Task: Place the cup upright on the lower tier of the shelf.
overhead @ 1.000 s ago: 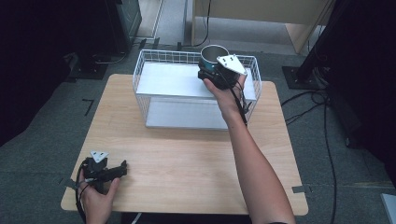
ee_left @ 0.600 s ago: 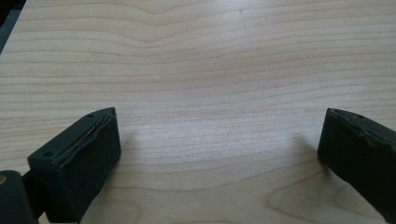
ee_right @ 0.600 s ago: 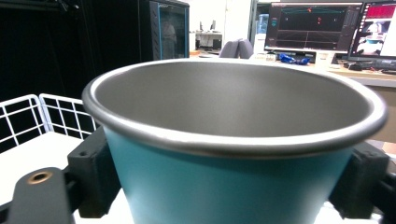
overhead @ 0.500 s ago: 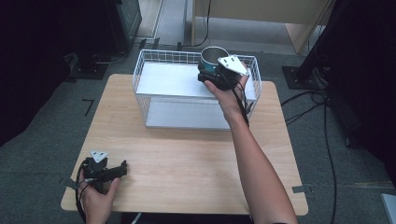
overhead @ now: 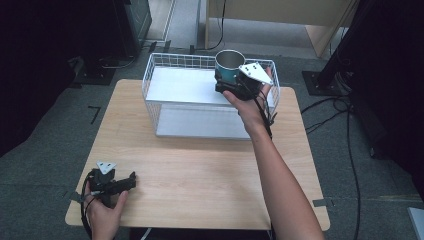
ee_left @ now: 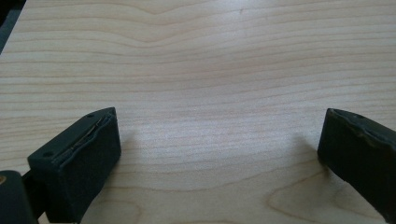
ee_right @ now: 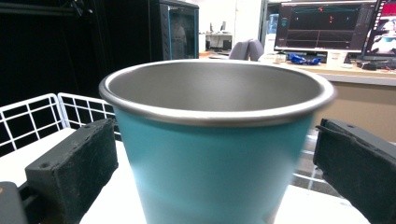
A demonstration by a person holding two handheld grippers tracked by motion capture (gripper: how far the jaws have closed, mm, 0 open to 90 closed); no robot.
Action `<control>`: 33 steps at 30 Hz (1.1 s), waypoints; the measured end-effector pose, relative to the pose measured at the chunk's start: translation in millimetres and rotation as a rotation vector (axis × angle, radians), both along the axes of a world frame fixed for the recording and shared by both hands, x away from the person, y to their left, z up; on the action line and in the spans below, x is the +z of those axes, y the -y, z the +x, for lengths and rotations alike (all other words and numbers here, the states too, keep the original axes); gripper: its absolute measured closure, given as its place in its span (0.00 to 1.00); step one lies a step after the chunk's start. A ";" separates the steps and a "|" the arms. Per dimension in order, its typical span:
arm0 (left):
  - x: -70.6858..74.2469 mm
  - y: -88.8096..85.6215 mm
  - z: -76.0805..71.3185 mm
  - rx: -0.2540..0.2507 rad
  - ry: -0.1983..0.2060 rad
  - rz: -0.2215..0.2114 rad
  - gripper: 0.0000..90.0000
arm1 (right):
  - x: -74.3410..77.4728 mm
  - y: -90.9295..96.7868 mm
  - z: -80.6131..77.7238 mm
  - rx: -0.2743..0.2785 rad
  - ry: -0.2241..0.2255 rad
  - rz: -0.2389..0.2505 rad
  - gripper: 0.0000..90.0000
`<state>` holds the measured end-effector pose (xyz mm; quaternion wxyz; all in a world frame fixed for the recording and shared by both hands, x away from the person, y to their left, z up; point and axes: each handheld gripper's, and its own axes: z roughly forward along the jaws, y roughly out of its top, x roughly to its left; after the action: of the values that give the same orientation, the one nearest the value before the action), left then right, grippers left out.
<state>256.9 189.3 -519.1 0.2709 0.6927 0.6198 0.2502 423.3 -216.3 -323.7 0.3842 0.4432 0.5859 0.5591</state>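
Over the white wire basket, right tool straddles a teal cup, jaws spread.

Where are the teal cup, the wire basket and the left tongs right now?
teal cup (ee_right: 210, 168): right gripper view, on its teal side wall.
wire basket (overhead: 170, 59): high view, on its far rim.
left tongs (overhead: 131, 180): high view, between the tips, low over the table.

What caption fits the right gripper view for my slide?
Teal cup with steel rim between open jaws, above the white wire basket.
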 end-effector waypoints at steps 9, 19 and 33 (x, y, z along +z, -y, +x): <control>0.0 0.0 0.0 0.000 0.000 0.000 0.00 | -1.2 16.4 -23.5 0.020 0.021 -0.011 0.00; -0.1 0.2 0.1 0.002 0.002 -0.002 0.00 | -7.1 28.5 -53.6 0.023 0.037 -0.049 0.00; 0.1 0.0 0.0 0.000 0.000 0.000 0.00 | -49.6 50.5 -96.1 0.041 -0.005 -0.085 0.00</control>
<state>256.9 189.3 -519.0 0.2708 0.6926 0.6199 0.2503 327.3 -266.8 -373.3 0.3897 0.4160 0.6191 0.5402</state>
